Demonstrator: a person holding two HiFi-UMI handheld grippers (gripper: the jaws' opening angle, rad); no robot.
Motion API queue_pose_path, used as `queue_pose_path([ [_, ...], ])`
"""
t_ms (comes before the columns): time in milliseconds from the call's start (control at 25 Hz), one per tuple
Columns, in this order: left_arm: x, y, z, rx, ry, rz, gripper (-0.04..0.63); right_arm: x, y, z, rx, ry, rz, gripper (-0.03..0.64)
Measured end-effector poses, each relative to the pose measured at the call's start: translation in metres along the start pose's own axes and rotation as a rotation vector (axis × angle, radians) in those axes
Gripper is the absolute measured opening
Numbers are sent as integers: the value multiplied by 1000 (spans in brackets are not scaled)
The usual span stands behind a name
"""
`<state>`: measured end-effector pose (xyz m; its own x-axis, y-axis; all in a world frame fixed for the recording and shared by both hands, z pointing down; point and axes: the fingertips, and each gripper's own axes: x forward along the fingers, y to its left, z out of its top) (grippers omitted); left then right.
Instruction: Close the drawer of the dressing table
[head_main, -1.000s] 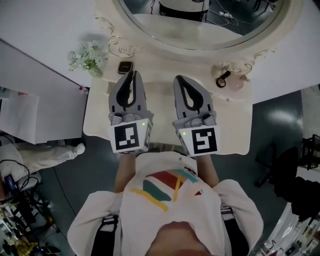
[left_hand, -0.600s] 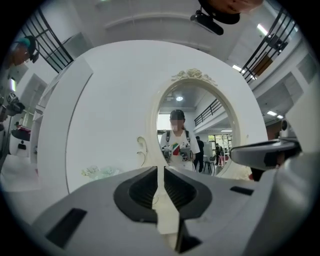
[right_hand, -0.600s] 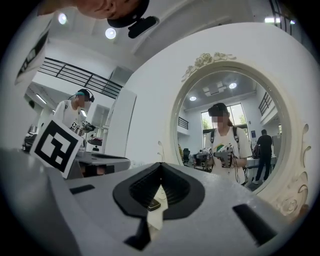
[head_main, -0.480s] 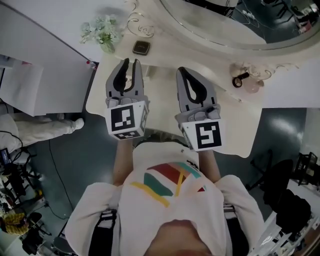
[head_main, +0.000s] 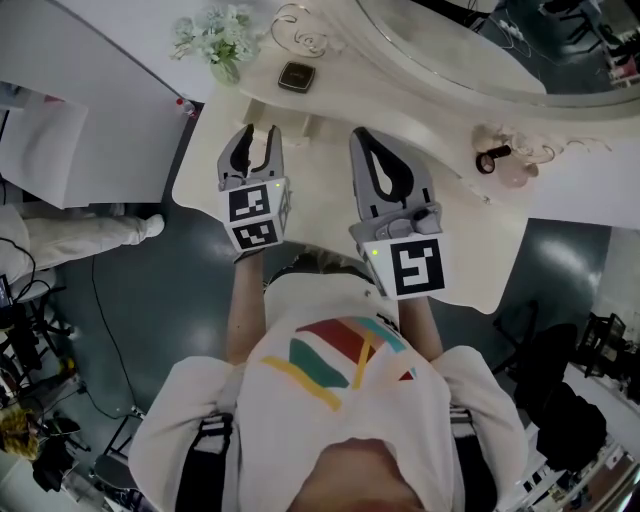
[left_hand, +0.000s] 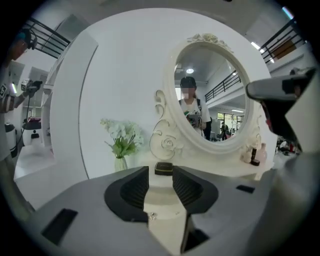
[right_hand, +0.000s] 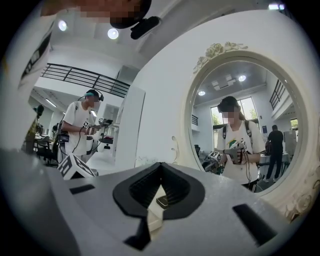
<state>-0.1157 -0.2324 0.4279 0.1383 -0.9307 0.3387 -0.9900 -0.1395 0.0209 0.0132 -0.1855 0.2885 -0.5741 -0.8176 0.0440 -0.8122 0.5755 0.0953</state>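
Note:
The cream dressing table lies below me, its oval mirror at the back. My left gripper hangs over the table's front left part; its jaws have just been opening and stand apart with nothing between them. In the left gripper view a cream face with a small glinting knob shows low between the jaws. My right gripper hovers over the middle of the top, shut and empty. In the head view the drawer is hidden under the tabletop and my arms.
A small dark box lies at the back left of the top, next to a vase of white flowers. Small bottles stand at the back right. A white partition borders the table's left side. Another person stands farther off.
The left gripper has sunk lower over the table's front left, and its jaws have gone from shut to apart. The right gripper has shifted slightly and stays shut.

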Motion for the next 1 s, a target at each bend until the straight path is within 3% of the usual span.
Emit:
queue_pose_path([
  [200,10,11,-42,-3,116,11,163,4,10,-1,-10,6,23,0],
  [360,21,14,-62,-31,140,5,190,6,13,-3,-14,13,29,0],
  [840,48,28,-130,-27,298,17,187,8,13,-9,-7,34,9,0],
  [1000,56,33,-145,16,319,14,147,8,13,-12,-9,45,1,0],
])
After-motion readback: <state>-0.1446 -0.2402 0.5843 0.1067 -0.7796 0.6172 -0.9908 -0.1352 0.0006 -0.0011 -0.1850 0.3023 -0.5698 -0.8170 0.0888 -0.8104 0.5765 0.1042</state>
